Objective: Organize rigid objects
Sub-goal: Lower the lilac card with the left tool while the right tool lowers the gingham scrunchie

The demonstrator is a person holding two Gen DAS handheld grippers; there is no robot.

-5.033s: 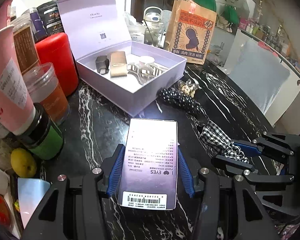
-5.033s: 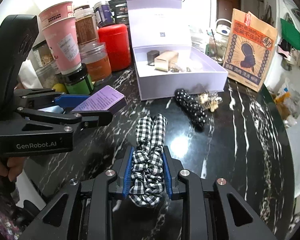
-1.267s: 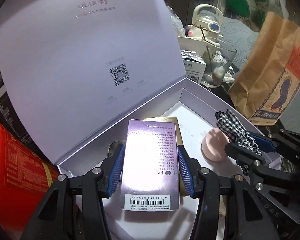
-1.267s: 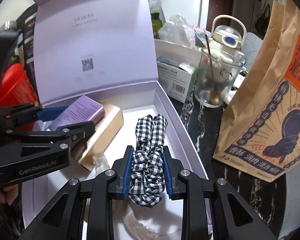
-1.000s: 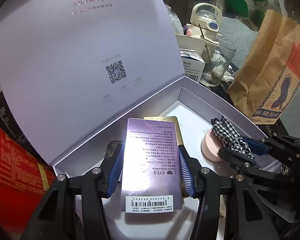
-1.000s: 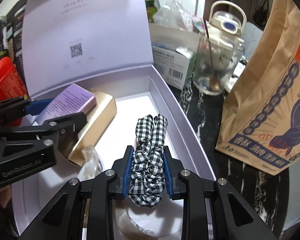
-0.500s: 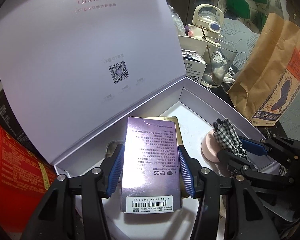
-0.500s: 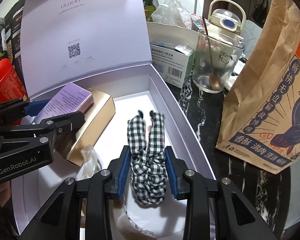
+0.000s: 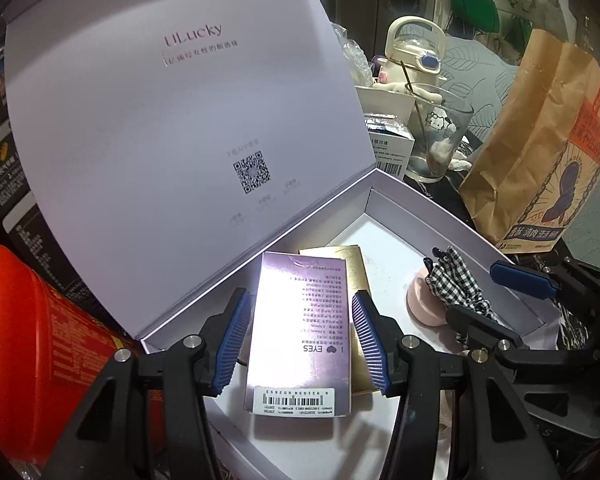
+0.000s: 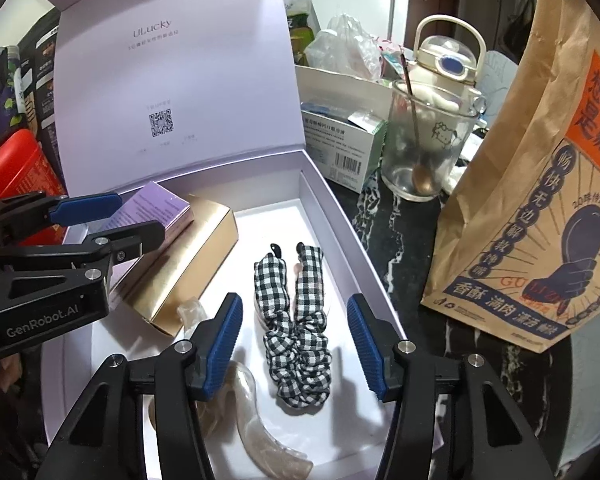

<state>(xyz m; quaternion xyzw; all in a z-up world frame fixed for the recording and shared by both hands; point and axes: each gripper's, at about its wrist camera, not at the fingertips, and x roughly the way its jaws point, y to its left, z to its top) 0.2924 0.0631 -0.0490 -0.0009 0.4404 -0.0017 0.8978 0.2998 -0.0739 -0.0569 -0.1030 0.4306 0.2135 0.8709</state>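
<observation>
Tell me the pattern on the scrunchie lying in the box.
Black-and-white gingham check on the scrunchie, clearest in the right wrist view.

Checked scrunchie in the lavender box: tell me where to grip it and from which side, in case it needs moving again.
Grip the checked scrunchie at its bunched lower end, coming from above with a finger on each side. It lies flat on the floor of the lavender box, long axis pointing away from the right gripper, whose jaws are opening clear of it. The gathered fabric there is thickest, so it probably squeezes and holds best.

Black marble-veined tabletop (image 10: 404, 232) — open lilac gift box (image 10: 324, 196), glass mug (image 10: 424, 140), brown paper bag (image 10: 532, 184), red canister (image 9: 28, 320).
</observation>
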